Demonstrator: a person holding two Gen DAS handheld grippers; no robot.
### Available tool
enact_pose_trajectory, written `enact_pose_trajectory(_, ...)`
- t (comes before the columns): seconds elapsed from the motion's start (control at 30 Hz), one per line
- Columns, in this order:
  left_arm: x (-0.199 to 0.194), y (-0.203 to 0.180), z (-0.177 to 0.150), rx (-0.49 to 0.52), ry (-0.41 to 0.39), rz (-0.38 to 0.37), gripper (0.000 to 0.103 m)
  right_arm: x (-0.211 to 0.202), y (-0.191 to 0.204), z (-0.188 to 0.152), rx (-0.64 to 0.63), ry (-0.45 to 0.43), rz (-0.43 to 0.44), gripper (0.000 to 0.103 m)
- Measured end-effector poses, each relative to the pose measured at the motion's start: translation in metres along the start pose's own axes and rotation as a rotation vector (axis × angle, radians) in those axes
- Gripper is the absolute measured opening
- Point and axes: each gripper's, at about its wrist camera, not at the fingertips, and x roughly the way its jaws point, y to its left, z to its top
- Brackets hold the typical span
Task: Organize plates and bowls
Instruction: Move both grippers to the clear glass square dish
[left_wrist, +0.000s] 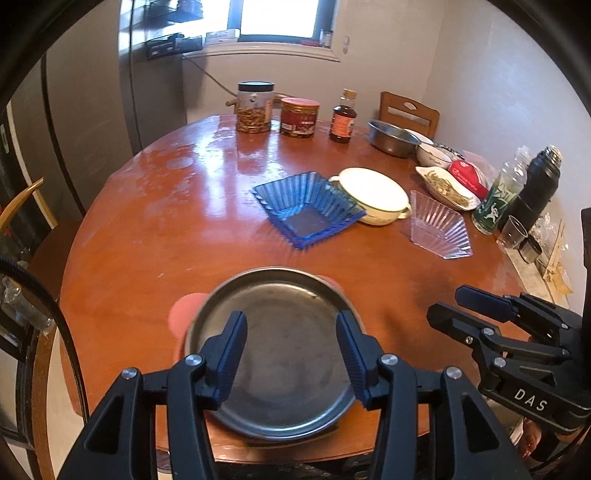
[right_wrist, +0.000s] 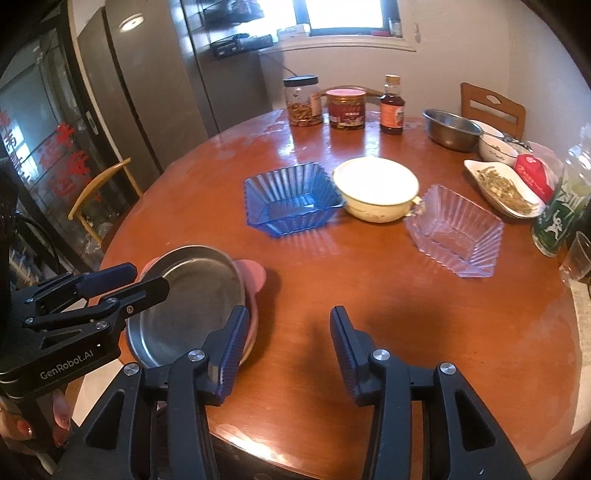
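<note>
"DAS" on right gripper; "GenRobot.AI" on left gripper; both jaws apart, empty, above metal plate.

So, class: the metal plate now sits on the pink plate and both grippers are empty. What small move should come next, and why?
Probably move the right gripper, open and empty, toward the clear pleated dish. The metal plate already rests on the pink plate, while that dish, the blue pleated dish and the cream bowl stand loose, and it sits nearest the right side.
</note>
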Motion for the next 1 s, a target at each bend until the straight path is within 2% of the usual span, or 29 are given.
enact_pose_trajectory(0.43,0.016,-0.049,0.015,0.041,0.004,-0.028,0.05,-0.019,-0.053,-0.001,0.058,-0.035,-0.024,0.048)
enact_pose_trajectory(0.7,0.035,-0.094,0.03,0.076,0.005,-0.068,0.05,-0.029,-0.109,0.006,0.127,-0.064,-0.065,0.048)
enact_pose_trajectory(1.0,0.068,-0.127,0.055,0.047,0.023,-0.079,0.05,-0.024,-0.17,0.021,0.182,-0.065,-0.127,0.048)
